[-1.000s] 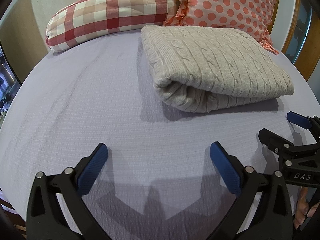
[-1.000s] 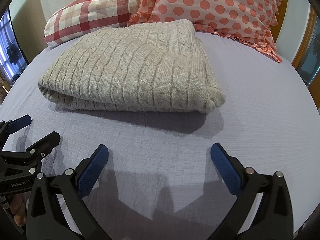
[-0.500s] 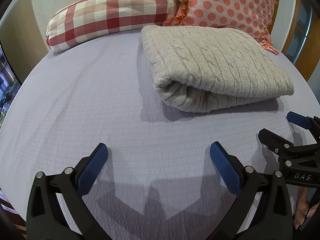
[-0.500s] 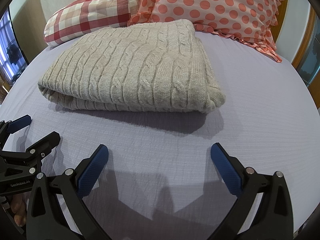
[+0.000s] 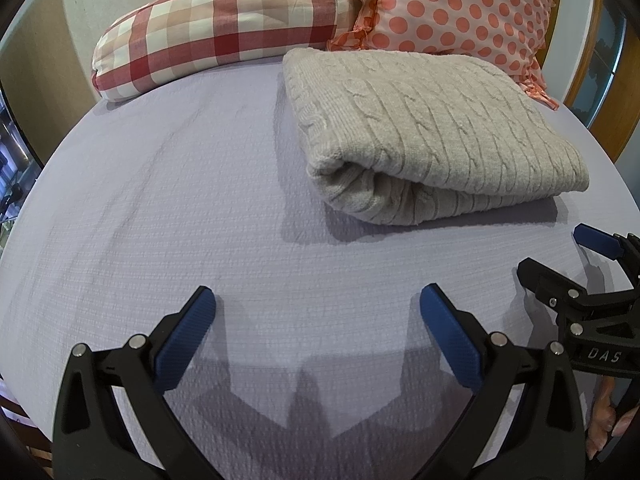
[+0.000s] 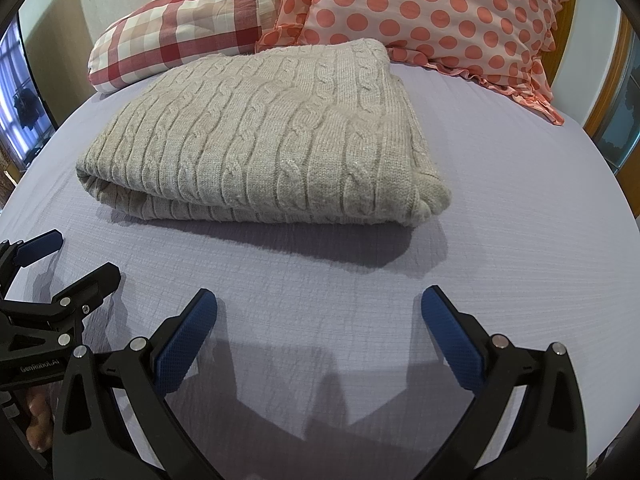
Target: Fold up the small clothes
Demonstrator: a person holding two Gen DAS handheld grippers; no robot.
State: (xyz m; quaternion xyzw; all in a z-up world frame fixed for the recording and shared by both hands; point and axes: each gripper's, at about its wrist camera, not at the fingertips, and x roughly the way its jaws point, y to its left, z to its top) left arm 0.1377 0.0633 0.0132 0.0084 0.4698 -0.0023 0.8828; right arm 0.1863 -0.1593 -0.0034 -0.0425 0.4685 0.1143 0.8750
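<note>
Both grippers, left (image 5: 316, 312) and right (image 6: 320, 312), gape empty at bottom of frame; sweater (image 6: 264, 136) lies ahead, mid-frame, its long side crosswise, nearer the right.

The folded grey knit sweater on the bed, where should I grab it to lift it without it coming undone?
Probably pinch the sweater at its near long edge, where the stacked layers show, approaching low from the front. The right gripper and left gripper, both open, could each clamp all layers near one front corner, keeping the fold together.
</note>
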